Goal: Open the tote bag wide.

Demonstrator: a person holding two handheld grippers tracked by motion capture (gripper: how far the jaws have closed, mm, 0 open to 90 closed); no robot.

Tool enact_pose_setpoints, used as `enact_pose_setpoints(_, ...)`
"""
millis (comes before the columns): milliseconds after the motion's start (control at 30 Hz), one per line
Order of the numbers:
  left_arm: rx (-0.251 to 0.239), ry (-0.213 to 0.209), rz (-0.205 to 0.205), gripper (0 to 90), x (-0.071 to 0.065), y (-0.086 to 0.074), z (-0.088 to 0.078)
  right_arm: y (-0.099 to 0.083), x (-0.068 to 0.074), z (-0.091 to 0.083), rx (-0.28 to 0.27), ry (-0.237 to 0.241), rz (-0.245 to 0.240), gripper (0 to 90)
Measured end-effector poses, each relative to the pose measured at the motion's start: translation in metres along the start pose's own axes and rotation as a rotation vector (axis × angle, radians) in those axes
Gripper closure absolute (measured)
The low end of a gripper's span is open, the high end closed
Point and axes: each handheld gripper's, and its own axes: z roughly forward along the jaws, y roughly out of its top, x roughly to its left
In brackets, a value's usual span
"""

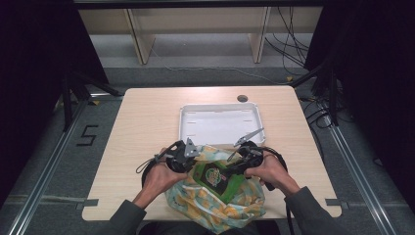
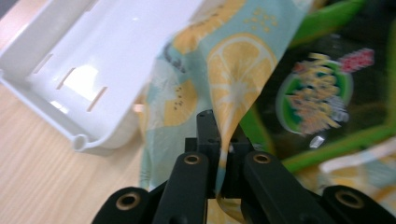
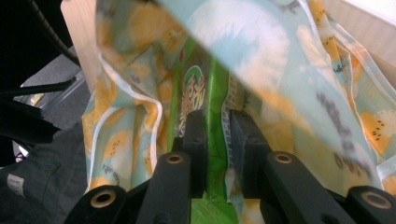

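A light-blue bag with lemon prints (image 1: 222, 208) lies at the table's front edge, partly over it. A green and black snack packet (image 1: 215, 177) sticks out of its mouth. My left gripper (image 1: 195, 160) is shut on the bag's rim at the left of the mouth. In the left gripper view the gripper (image 2: 222, 136) pinches a fold of the bag (image 2: 233, 60), with the packet (image 2: 313, 93) beyond it. My right gripper (image 1: 231, 168) is shut on the packet. The right gripper view has the gripper (image 3: 217, 126) clamping the packet's green edge (image 3: 217, 88) inside the bag (image 3: 261, 60).
An empty white tray (image 1: 220, 125) sits just behind the bag, at mid-table; its wall (image 2: 107, 56) is close to the left gripper. A round cable hole (image 1: 242, 98) is at the table's back edge. Bare wood (image 1: 147, 127) lies left of the tray.
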Motion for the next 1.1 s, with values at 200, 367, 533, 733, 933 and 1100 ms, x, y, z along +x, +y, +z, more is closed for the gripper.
enact_pose_setpoints(200, -0.002, 0.004, -0.063, 89.2, 0.014, -0.004, 0.008, -0.004, 0.009, -0.005, 0.000, -0.014, -0.055, 78.0)
enact_pose_setpoints(367, 0.016, 0.017, -0.062, 88.9, 0.018, -0.008, 0.013, -0.006, 0.015, -0.011, 0.002, -0.013, -0.107, 78.0)
enact_pose_setpoints(533, 0.018, 0.014, -0.079, 88.7, 0.020, -0.011, 0.016, -0.005, 0.023, -0.019, 0.005, -0.017, -0.127, 78.1)
enact_pose_setpoints(733, 0.023, 0.002, -0.103, 88.4, 0.022, -0.017, 0.020, -0.002, 0.022, -0.035, -0.044, 0.000, -0.169, 78.1)
enact_pose_setpoints(933, 0.001, -0.016, -0.128, 83.9, 0.022, -0.017, 0.022, 0.002, 0.019, -0.051, -0.136, 0.013, -0.108, 78.1)
enact_pose_setpoints(1100, -0.016, -0.034, -0.173, 60.0, 0.022, -0.016, 0.017, 0.006, 0.007, -0.062, -0.233, 0.017, -0.109, 78.0)
